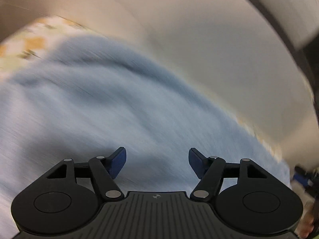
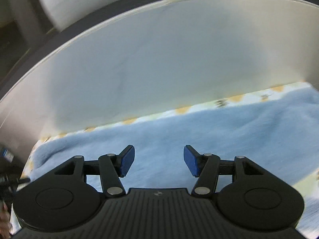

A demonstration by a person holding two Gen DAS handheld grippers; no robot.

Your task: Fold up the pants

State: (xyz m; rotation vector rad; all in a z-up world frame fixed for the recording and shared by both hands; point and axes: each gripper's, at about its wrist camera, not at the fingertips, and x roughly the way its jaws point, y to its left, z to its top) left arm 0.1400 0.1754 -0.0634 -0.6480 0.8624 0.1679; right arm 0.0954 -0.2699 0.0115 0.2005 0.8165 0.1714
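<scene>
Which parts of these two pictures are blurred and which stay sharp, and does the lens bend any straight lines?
Left wrist view: the blue pants are streaked by motion blur, while the left gripper is sharp. Right wrist view: milder blur on the pants, the right gripper is crisp, and the table edge curves from fisheye distortion.

We see pale blue pants [image 2: 199, 143] with a white-and-orange patterned lining at their far edge, on an off-white table [image 2: 159, 63]; our gripper pads [image 2: 127, 163] are blue.

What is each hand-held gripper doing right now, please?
Left hand-held gripper: open, holding nothing, above the blue pants.
Right hand-held gripper: open, holding nothing.
</scene>
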